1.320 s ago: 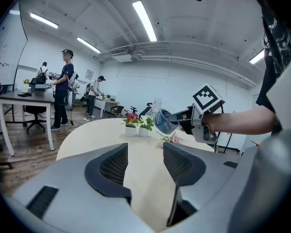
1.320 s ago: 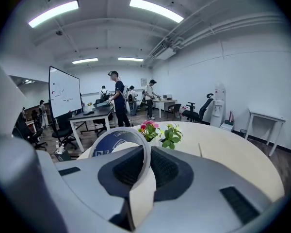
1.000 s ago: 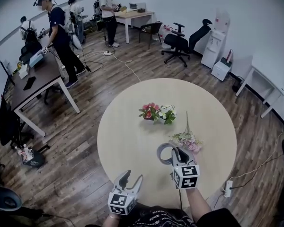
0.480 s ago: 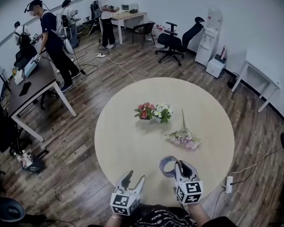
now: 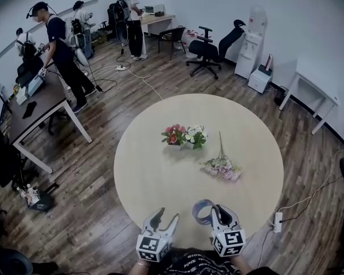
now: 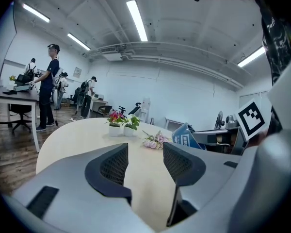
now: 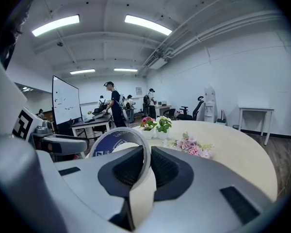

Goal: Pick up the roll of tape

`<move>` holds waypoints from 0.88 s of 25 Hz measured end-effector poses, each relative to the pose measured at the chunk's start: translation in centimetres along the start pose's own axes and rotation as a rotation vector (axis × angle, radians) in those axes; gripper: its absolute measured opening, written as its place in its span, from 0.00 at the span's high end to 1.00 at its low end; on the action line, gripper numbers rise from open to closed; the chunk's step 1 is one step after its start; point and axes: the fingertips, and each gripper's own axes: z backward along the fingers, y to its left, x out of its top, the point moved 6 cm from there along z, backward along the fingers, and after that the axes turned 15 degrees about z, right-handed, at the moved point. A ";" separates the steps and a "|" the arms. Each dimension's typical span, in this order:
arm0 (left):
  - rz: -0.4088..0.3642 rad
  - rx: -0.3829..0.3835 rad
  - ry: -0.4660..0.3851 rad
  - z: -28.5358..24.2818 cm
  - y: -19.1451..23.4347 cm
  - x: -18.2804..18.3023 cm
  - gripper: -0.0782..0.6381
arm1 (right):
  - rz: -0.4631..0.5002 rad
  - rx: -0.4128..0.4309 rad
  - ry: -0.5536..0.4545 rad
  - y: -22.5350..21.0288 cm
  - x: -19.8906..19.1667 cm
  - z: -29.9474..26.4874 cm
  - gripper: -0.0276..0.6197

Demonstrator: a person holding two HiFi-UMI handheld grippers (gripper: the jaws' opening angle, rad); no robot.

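Round pale table [image 5: 155,165], viewed from above. Right tongs [image 5: 216,212] at the table's near edge, pinching the roll of tape [image 5: 203,209]. The right gripper view shows both dark pads pressed onto the roll's wall from either side. The ring stands on edge, with its blue printed side facing the person's left. From above, the roll is over the table near the near rim. It is probably just clear of the surface, but no view shows its lower edge well enough to be sure. Left tongs [image 5: 165,217] sit beside the right pair, a little to the left and apart from it. They are spread wide with only bare tabletop between the pads. Two small potted flower plants [image 5: 183,136] stand side by side near the table's middle. A loose bunch of pink flowers [image 5: 222,168] lies to their right, well apart from the roll. People stand at desks in the background.
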 end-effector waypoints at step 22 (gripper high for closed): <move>-0.067 -0.064 0.013 0.1 -0.6 -0.5 0.86 | 0.051 0.048 -0.011 0.3 0.2 -0.6 0.87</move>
